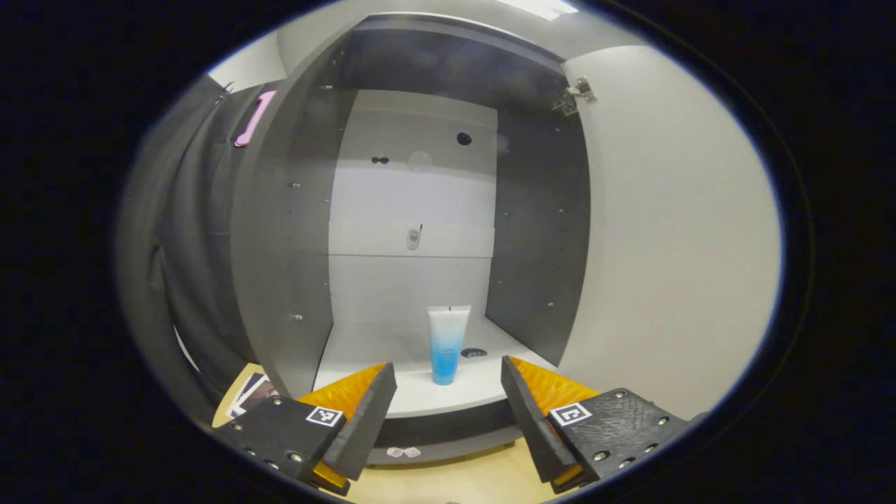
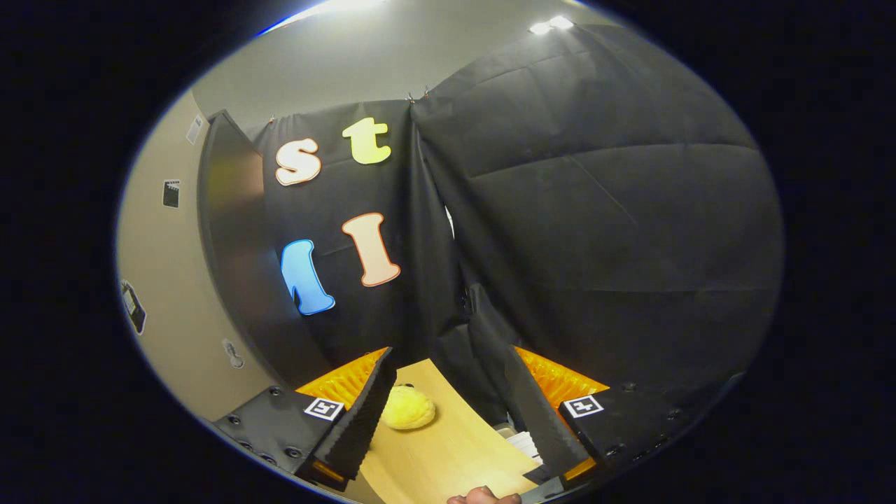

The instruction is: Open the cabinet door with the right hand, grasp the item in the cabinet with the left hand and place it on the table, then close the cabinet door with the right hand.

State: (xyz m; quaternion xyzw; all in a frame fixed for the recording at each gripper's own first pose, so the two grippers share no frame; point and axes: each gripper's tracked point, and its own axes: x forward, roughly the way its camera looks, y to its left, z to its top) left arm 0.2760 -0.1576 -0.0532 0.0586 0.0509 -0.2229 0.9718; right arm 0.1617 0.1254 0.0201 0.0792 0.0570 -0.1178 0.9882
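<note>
Left gripper [image 1: 448, 406] spread wide, nothing held; tube [image 1: 448, 343] upright on cabinet floor [image 1: 420, 395] straight ahead betw. fingers, apart; door [image 1: 672, 238] swung open at right; right gripper [image 2: 448, 406] also released, over table [image 2: 448, 448].

The left gripper [image 1: 448, 399] has 2 wedge-shaped fingers with ribbed outer faces on dark blocky mounts; each mount carries round screws and 1 square black-and-white marker tag; the right gripper [image 2: 448, 399] has the same build, tags and screws.
</note>
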